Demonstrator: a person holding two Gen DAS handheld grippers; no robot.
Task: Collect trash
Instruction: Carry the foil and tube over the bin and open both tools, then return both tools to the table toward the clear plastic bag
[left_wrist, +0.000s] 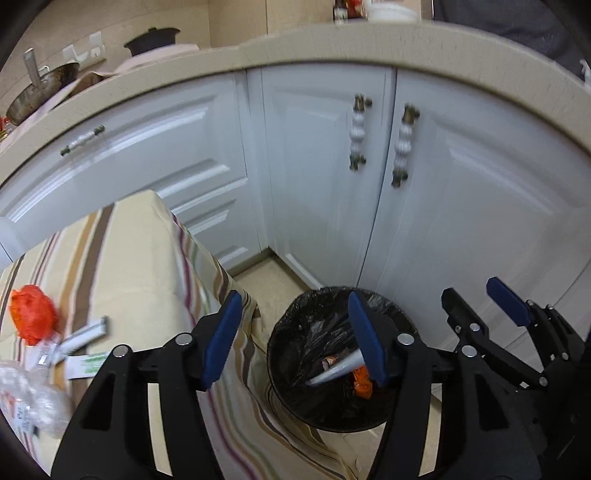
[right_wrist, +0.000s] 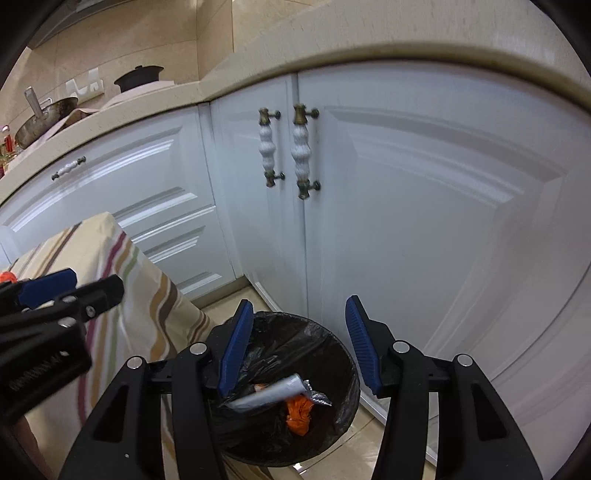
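Observation:
A black-lined trash bin (left_wrist: 295, 391) stands on the floor beside the table; it also shows in the right wrist view (right_wrist: 332, 417). Inside lie a silver wrapper (right_wrist: 269, 397) and an orange wrapper (right_wrist: 299, 411). My left gripper (left_wrist: 295, 332) is open and empty, over the table corner and the bin. My right gripper (right_wrist: 295, 343) is open and empty, above the bin. On the striped tablecloth (left_wrist: 140, 258) lie an orange crumpled wrapper (left_wrist: 33, 317), white and green packets (left_wrist: 83, 354) and a clear bag (left_wrist: 33, 402).
White cabinet doors with ceramic handles (right_wrist: 301, 147) stand right behind the bin. A beige countertop (left_wrist: 332, 40) above carries a wok (left_wrist: 40, 92) and a dark pot (left_wrist: 151, 40). Beige tiled floor (left_wrist: 269, 284) lies between table and cabinets.

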